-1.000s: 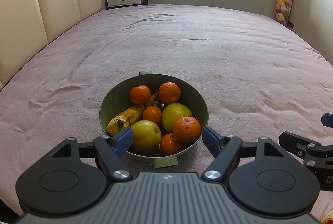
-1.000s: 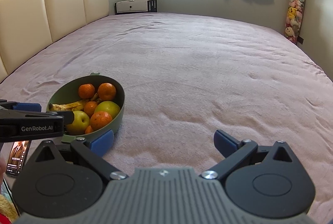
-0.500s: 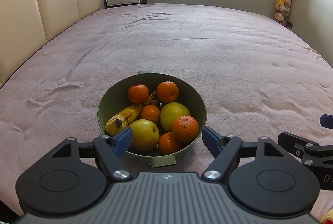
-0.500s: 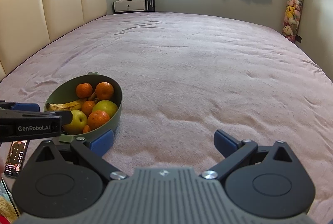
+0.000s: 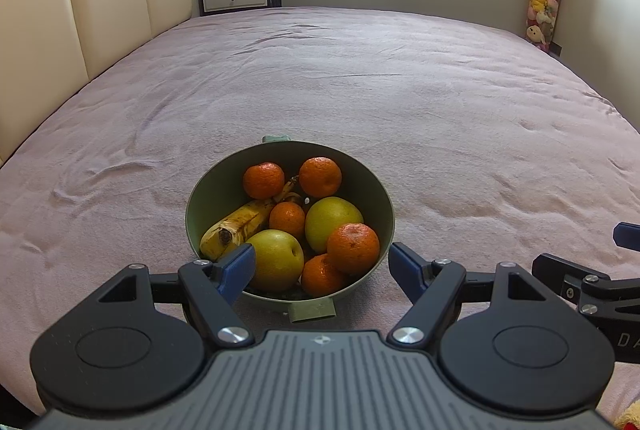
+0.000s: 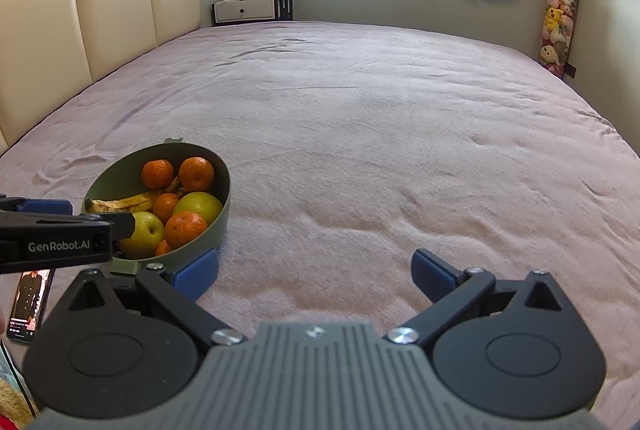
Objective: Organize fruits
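- Round olive-green bowl [image 5: 382, 198] sits on the pink bedspread [image 5: 360, 78], holding oranges, two yellow-green apples and a spotted banana [image 5: 236, 224]
- Left gripper [image 5: 322, 264] spread wide, empty (flanking the bowl's near rim)
- Right gripper [image 6: 316, 272] released, over bare bedspread beside the bowl

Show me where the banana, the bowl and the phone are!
banana [image 5: 240, 224]: left wrist view, middle of its spotted peel.
bowl [image 5: 280, 156]: left wrist view, bare inner wall at the far side.
phone [image 6: 30, 300]: right wrist view, middle of its lit screen.
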`<state>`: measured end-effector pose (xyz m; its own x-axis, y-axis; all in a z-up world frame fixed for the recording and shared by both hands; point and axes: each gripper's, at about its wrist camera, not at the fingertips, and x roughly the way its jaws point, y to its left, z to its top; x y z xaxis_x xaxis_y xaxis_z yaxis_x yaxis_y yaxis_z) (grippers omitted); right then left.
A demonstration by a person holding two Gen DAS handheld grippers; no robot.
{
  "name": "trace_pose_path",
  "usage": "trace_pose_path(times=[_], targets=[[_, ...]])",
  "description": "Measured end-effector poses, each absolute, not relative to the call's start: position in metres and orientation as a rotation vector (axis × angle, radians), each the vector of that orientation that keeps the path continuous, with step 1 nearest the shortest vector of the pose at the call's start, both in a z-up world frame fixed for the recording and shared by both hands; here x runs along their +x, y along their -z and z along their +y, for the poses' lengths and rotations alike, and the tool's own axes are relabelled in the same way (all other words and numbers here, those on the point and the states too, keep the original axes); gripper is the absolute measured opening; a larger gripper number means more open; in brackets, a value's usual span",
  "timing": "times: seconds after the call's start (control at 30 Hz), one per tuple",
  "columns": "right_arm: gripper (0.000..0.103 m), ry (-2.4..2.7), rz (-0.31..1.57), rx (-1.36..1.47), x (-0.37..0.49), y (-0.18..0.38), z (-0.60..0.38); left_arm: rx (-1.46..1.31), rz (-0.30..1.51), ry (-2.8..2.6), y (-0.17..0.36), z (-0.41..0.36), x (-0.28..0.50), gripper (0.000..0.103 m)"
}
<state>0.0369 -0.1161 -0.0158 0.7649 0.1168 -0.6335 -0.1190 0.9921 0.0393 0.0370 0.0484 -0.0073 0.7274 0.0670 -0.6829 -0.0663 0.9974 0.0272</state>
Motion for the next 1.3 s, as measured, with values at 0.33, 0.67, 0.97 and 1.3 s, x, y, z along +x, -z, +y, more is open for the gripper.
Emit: trace_pose_path(times=[0.33, 0.67, 0.97, 1.3], targets=[[0.099, -0.120, 0.692, -0.004, 0.0365, 0.0171, -0.1145, 0.000, 0.753, -0.074, 0.0073, 0.0490, 0.0370, 0.089], [0.099, -0.117, 0.694, -0.003, 0.0368, 0.0187, -0.1135, -0.002, 0.752, -0.074, 0.0080, 0.0471, 0.0380, 0.089], [0.099, -0.113, 0.695, 0.000, 0.0361, 0.0201, -0.1139, -0.004, 0.750, -0.072, 0.0083, 0.0454, 0.0382, 0.089], [0.099, -0.107, 0.697, 0.004, 0.0355, 0.0208, -0.1149, -0.004, 0.750, -0.071, 0.0080, 0.0456, 0.0384, 0.089]])
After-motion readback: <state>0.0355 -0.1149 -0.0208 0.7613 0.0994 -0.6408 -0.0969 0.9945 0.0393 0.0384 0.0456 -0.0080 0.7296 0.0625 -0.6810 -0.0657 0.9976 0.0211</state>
